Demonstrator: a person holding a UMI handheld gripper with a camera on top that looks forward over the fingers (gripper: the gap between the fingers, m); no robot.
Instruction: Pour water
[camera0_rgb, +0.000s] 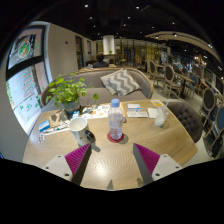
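A clear plastic water bottle (116, 119) with a pale cap stands upright on a red coaster (117, 137) in the middle of the wooden table (170, 145). A white cup (79, 130) stands to the bottom left of the bottle. My gripper (112, 158) hangs over the near part of the table, short of the bottle. Its two fingers with magenta pads (77, 158) are spread wide apart, with only bare tabletop between them.
A potted green plant (67, 93) stands at the table's left, with books and small items (135, 110) behind the bottle and a second cup (160, 117) at the right. A grey sofa with a patterned cushion (121, 81) lies beyond the table; chairs (188, 118) stand at right.
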